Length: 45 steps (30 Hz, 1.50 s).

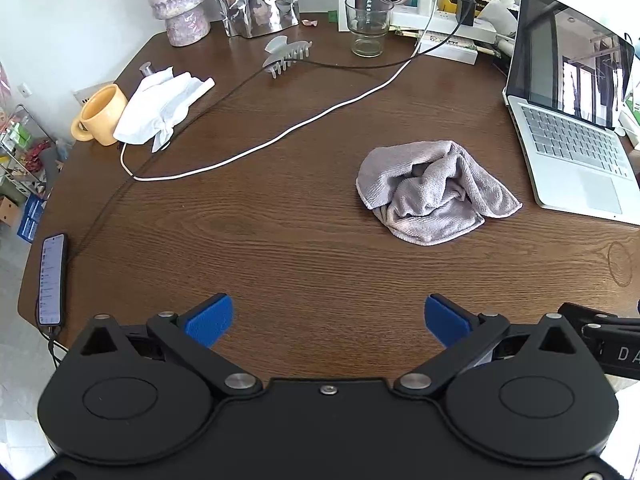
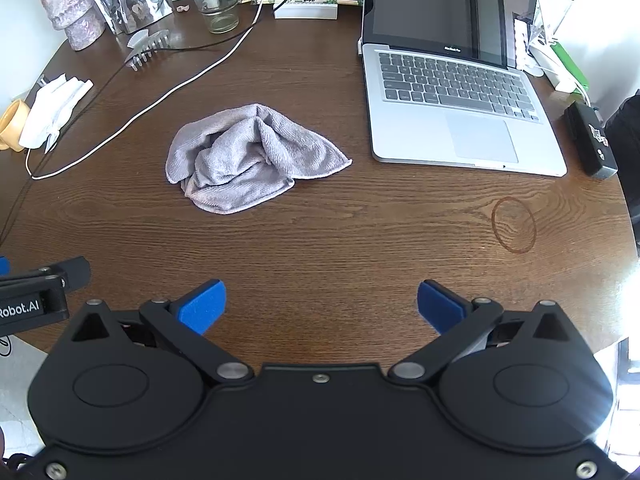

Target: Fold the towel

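A grey towel (image 1: 434,192) lies crumpled in a heap on the brown wooden table (image 1: 280,240). It also shows in the right wrist view (image 2: 248,158). My left gripper (image 1: 328,320) is open and empty, near the table's front edge, with the towel ahead and to its right. My right gripper (image 2: 322,306) is open and empty, also near the front edge, with the towel ahead and to its left. Both grippers are well apart from the towel.
An open laptop (image 2: 460,92) stands right of the towel. A white cable (image 1: 280,132) and a dark cable cross the table on the left. A phone (image 1: 52,280), a yellow mug (image 1: 102,114), a white cloth (image 1: 160,106), a hair clip (image 1: 286,56) and a glass (image 1: 368,24) sit around.
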{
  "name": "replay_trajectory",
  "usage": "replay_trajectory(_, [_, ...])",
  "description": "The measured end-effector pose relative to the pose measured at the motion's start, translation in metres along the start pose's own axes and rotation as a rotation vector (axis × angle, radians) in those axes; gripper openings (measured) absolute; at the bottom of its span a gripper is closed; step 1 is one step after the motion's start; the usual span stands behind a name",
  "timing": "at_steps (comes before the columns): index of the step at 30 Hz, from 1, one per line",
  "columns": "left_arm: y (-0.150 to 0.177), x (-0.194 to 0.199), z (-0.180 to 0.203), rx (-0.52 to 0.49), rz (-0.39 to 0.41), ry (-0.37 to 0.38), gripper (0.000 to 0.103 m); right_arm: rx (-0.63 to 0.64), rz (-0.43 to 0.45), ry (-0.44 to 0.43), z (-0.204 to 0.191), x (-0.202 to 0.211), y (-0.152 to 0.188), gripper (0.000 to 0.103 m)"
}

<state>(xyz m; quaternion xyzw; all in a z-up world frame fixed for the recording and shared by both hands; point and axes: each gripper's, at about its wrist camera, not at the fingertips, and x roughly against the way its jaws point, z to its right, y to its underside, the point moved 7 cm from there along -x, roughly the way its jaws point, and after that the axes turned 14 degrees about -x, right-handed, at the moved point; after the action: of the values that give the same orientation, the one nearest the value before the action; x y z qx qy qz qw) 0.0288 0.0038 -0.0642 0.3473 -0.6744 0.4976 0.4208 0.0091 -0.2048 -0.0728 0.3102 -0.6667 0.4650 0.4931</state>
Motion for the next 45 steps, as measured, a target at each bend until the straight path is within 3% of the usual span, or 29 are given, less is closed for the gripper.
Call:
replay_trajectory(6, [0.000,-0.004,-0.002,0.002,-0.017,0.024,0.103,0.009,0.028,0.014,-0.004,0.003,0.005,0.103])
replay_trajectory(13, [-0.006,-0.006,0.001,-0.012,-0.027,0.018,0.103,0.008,-0.011,-0.006,-0.004,-0.004,-0.005,0.103])
replay_trajectory(18, [-0.010,-0.011,0.014,-0.034,0.009,0.024,0.103,0.040,0.015,-0.031,-0.007,-0.009,-0.011,0.103])
replay_trajectory(22, [-0.019,-0.018,0.022,-0.105,0.044,-0.021,0.103,0.121,0.054,-0.072,-0.007,-0.023,-0.021,0.103])
replay_trajectory(27, [-0.025,-0.032,0.025,-0.175,0.052,-0.018,0.103,0.361,0.094,-0.138,-0.008,-0.043,-0.033,0.102])
replay_trajectory(30, [-0.026,-0.037,0.030,-0.189,0.044,-0.009,0.103,0.589,0.158,-0.219,-0.011,-0.052,-0.037,0.102])
replay_trajectory(34, [-0.025,-0.041,0.036,-0.205,0.040,-0.011,0.103,0.926,0.267,-0.258,-0.011,-0.072,-0.041,0.102])
replay_trajectory(39, [-0.023,-0.040,0.040,-0.199,0.044,-0.022,0.103,1.206,0.224,-0.328,-0.008,-0.103,-0.048,0.102])
replay_trajectory(42, [-0.016,-0.038,0.033,-0.163,0.050,-0.007,0.103,1.353,0.156,-0.283,-0.011,-0.128,-0.053,0.102])
replay_trajectory(45, [-0.014,-0.037,0.031,-0.140,0.043,-0.011,0.103,1.405,0.121,-0.282,-0.013,-0.141,-0.059,0.102])
